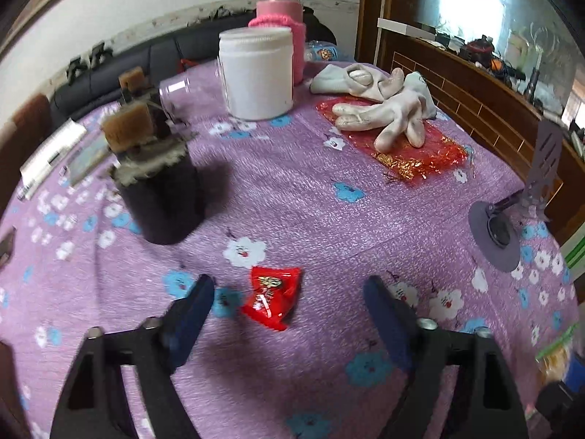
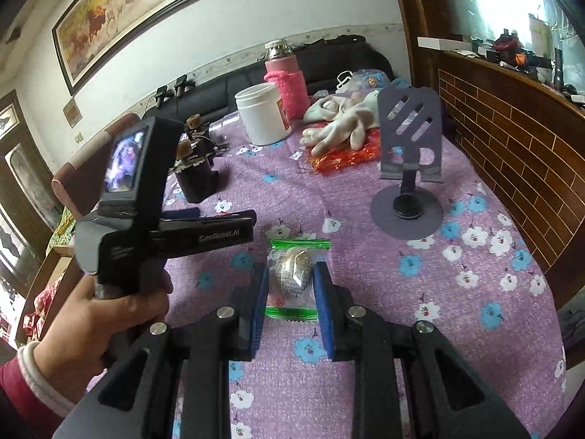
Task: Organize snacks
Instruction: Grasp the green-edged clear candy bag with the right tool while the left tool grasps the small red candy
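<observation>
1. Red foil identifies the candy packet (image 1: 272,301). It lies flat on the purple tablecloth (image 1: 310,212), between and just ahead of the left gripper (image 1: 289,285) fingertips. The jaws stand wide apart, touching nothing, which suits an approach to straddle the packet.
2. The right gripper (image 2: 290,280) has its blue pads (image 2: 260,292) pressed against both sides of a clear, green-edged snack pouch (image 2: 292,278). The grip sits mid-pouch, presumably so the sealed ends hang free.
3. The white jar (image 1: 257,73) stands open-topped, well ahead of the left gripper, and is a likely container for the snacks.
4. White gloves (image 1: 387,117) and a phone stand (image 2: 407,168) lie ahead and to the right, clear of both grippers.
</observation>
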Motion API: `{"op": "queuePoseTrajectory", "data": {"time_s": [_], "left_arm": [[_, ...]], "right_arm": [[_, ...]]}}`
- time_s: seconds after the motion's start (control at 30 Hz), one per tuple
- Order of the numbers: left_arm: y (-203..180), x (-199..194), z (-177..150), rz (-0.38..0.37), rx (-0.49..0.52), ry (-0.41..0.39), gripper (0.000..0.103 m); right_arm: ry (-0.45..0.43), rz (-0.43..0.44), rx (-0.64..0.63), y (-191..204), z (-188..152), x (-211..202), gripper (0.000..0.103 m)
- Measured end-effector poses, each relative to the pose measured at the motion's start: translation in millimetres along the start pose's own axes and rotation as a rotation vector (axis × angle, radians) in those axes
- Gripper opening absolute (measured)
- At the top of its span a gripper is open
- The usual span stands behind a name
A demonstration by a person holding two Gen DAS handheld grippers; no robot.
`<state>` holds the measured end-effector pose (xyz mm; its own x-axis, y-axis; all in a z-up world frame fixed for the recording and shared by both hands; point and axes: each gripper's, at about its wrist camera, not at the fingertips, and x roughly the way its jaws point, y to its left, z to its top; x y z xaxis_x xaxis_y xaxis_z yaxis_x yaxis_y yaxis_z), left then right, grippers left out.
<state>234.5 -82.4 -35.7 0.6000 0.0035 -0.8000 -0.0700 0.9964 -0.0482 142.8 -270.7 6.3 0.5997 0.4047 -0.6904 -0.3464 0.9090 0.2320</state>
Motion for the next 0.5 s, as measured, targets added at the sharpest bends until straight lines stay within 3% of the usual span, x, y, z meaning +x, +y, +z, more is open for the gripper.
{"op": "queuePoseTrajectory", "data": {"time_s": [0.1,0.23,0.5], "left_arm": [[2.3,5.4,-0.7,-0.026,-0.019,0.016,0.030],[3.6,4.5,-2.2,-0.045,-0.021,0.020,0.024],[10.4,-22.2,-18.8,-0.040,-0.016,-0.019,0.022]], "right_arm": [[0.001,0.003,0.004,-0.7,-1.1,-2.7,0.024],[0.005,0.008,0.013,-3.0,-3.1,-2.7,0.024],[-0.003,0.023,0.003,6.0,-3.4,-3.0,0.024]]}}
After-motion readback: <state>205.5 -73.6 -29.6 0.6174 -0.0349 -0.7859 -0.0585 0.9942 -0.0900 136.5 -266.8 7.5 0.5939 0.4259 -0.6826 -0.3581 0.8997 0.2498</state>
